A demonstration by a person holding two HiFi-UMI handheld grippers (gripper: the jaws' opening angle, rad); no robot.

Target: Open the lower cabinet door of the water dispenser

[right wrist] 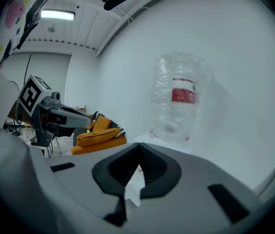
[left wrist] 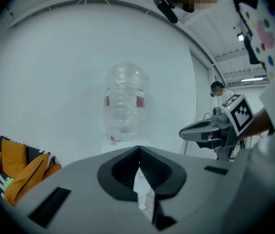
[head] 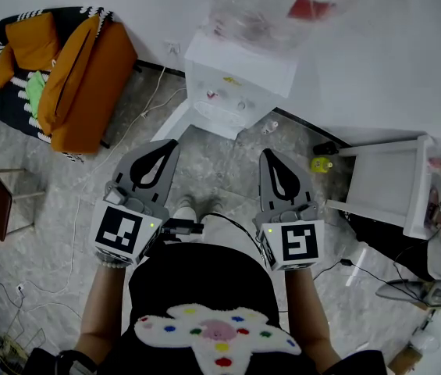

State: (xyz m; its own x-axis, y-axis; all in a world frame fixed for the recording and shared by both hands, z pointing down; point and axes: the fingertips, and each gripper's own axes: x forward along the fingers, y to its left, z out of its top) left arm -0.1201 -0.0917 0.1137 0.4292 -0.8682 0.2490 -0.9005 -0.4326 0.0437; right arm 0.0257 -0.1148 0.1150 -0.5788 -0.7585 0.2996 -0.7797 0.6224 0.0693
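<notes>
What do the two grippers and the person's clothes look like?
The left gripper and right gripper are grey wedges with black teardrop insets, each bearing a black-and-white marker cube and green light. A black cable lies between them. The person wears a black top with a white, colour-dotted patch.

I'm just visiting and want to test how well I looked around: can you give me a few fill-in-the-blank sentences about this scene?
1. The clear bottle on top of the water dispenser carries a ____ label.
2. The left claw and the right claw both have their jaws ____, with nothing between them.
3. In the head view, the orange sofa stands to the ____ of the water dispenser.

Missing words: red; shut; left
</notes>
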